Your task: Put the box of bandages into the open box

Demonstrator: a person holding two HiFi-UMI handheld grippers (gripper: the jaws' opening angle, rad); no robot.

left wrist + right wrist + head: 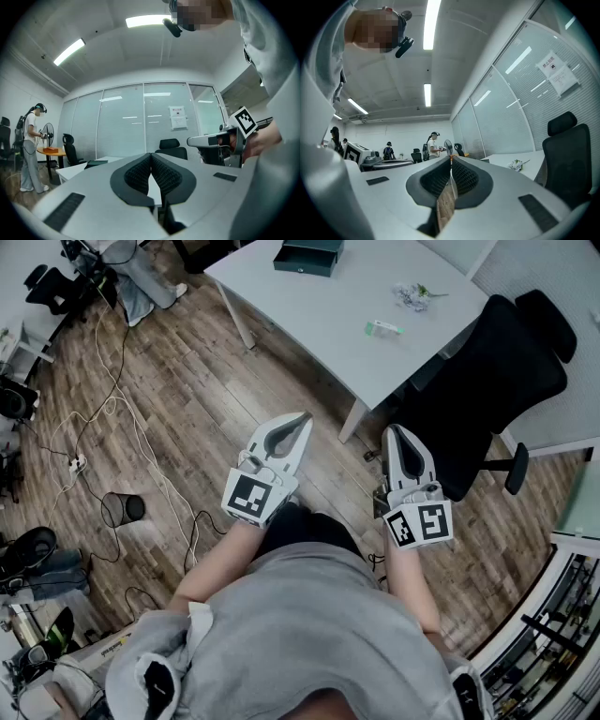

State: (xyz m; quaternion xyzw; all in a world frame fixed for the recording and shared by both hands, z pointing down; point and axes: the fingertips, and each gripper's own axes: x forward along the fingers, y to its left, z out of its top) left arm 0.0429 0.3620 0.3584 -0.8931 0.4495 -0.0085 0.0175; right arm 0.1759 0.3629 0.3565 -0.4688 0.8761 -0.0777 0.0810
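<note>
The small green and white box of bandages (384,329) lies on the white table (319,315), near its right edge. The dark teal open box (309,257) stands at the table's far end, also seen low in the left gripper view as a dark box (96,162). Both grippers hang in the air over the wooden floor, short of the table. My left gripper (301,417) is shut with nothing in it, pads touching (151,157). My right gripper (394,431) is shut and empty too (450,159).
A black office chair (487,390) stands right of the table, close to my right gripper. A small crumpled bunch (412,294) lies on the table. Cables (122,418) and a mesh bin (122,510) are on the floor at left. People (433,143) stand far off.
</note>
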